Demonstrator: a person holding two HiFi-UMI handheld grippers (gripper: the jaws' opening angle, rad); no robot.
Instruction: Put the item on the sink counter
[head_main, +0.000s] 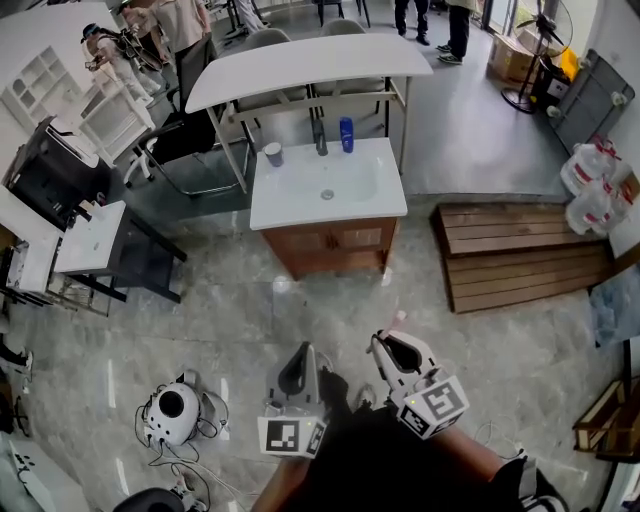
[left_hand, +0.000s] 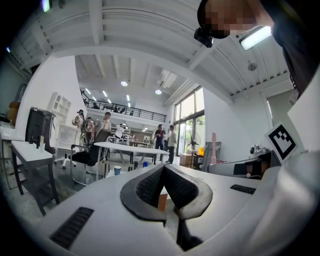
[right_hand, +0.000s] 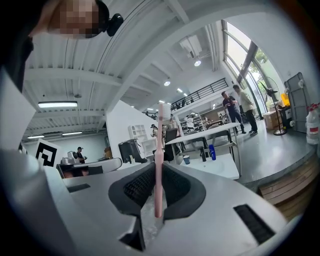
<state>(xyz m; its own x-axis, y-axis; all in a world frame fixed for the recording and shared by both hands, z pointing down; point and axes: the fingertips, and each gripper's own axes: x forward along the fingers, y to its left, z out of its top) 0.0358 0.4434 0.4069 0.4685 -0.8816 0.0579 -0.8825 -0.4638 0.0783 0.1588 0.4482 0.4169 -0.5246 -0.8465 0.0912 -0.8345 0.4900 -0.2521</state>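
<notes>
Nearest to you, well short of the white-topped sink counter (head_main: 290, 205) on its brown wooden cabinet, are your two tools. The left gripper (left_hand: 163, 167) has its dark ribbed pads pressed together on nothing. The right gripper (head_main: 392, 345) is pinching a thin pink plastic stick (right_hand: 160, 135), which looks like a toothbrush. It stands upright between the pads, clamped near its lower end, with most of its length free above them. On the counter's back edge, behind the basin, a dark faucet (head_main: 320, 140) stands between a blue bottle (head_main: 346, 134) and a small grey cup (head_main: 273, 153). The front and left of the top are bare, so they look like the natural place to set the stick down. Expect it to be very light and fairly stiff, but smooth and narrow. It could swivel or slip in the pads, and the long free end will wag if you swing the tool quickly. A hold nearer mid-handle would likely steady it. Lay it flat on the counter, because it may roll.
</notes>
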